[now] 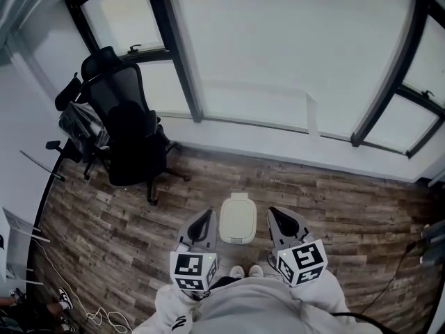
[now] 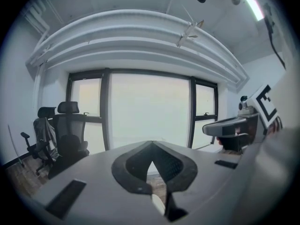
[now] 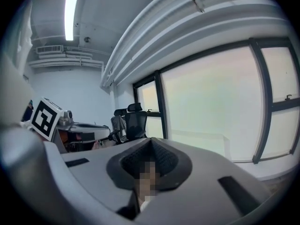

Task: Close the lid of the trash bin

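Observation:
A small white trash bin stands on the wood floor just ahead of the person's shoes. Its lid lies flat on top. My left gripper hangs just left of the bin and my right gripper just right of it; I cannot tell whether either touches it. Both are shut with nothing between the jaws. In the left gripper view the jaw tips meet and point level at the window. The right gripper view shows its tips closed the same way.
A black office chair with clothing draped on it stands at the back left by the window wall. White cables lie on the floor at the left, and a dark cable runs at the right.

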Motion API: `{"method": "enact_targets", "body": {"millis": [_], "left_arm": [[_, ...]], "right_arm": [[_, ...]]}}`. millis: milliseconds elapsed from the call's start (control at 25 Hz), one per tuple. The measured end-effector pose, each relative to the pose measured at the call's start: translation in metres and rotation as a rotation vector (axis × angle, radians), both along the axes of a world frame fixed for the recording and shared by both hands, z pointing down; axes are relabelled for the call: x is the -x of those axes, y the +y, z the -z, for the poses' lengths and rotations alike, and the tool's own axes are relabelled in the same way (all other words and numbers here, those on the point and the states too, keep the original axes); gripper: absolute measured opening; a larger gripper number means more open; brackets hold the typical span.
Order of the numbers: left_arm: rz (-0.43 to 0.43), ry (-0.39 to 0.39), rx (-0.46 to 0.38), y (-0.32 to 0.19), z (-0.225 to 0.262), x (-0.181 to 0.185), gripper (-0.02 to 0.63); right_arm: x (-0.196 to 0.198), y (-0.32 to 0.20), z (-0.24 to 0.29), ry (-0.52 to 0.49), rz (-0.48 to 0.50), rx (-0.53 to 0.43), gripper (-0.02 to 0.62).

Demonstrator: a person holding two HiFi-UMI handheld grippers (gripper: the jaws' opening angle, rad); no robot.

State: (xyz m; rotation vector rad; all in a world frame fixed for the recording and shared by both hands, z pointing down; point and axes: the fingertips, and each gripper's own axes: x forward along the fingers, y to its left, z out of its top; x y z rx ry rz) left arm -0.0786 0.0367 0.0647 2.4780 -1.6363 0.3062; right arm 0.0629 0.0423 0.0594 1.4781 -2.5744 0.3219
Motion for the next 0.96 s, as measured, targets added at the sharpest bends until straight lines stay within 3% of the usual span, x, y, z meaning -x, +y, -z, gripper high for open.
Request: {"method": "enact_targets", "body": {"millis": [320, 640, 960], "left_arm": [[-0.004, 0.045, 0.002, 0.009, 0.002, 0.004, 0.008], [-0.017, 0.024, -0.047, 0.003, 0.012, 0.002, 0.008], [-0.021, 0.023, -0.033, -0.008, 0.006, 0.006, 0.008]], "right_arm": [[0.012, 0.007, 0.002, -0.030, 0.018, 0.003, 0.023], [0.009, 0.000, 0.005, -0.019, 0.005, -0.005, 0.023], [0.014, -0.011, 0.001, -0.012, 0.008, -0.003, 0.023]]}}
